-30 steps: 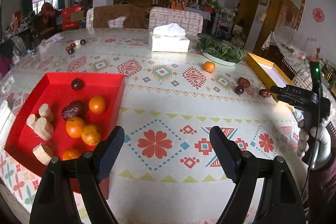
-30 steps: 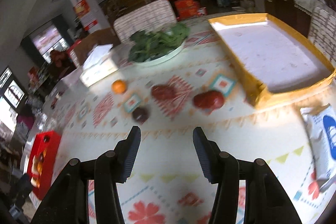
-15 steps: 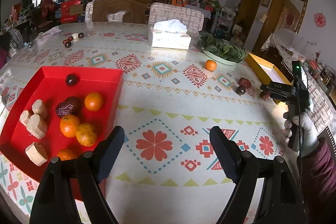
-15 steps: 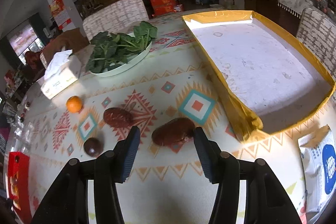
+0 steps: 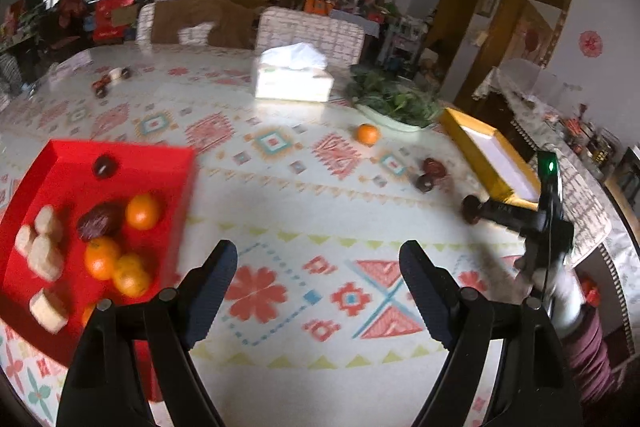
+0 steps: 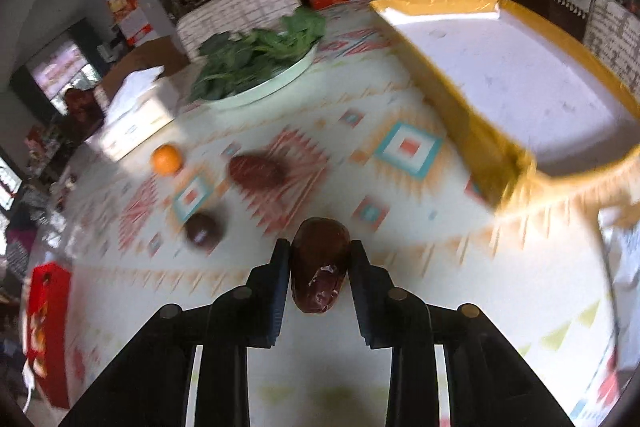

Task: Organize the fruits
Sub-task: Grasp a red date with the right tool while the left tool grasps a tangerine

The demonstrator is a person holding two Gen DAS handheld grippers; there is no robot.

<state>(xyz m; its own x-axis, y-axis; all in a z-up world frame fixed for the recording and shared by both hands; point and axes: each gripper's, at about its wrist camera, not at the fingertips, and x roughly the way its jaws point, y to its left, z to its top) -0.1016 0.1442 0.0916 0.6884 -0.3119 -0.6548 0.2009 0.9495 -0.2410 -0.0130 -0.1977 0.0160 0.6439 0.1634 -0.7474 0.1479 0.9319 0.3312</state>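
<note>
— What is being pinched by the right gripper (image 6: 319, 269)?

— A date (image 6: 318, 263), just above the table (image 6: 400, 267). The jaws are closing on both its sides so it can be lifted.

— Why is the left gripper (image 5: 318, 273) kept spread wide?

— Nothing is held there. It is kept by the red tray (image 5: 160, 163), where fruit is gathered.

Both wrist views tilt down over table (image 5: 320, 211); right closer; both show loose orange (image 5: 367, 134) (image 6: 167, 159).
</note>
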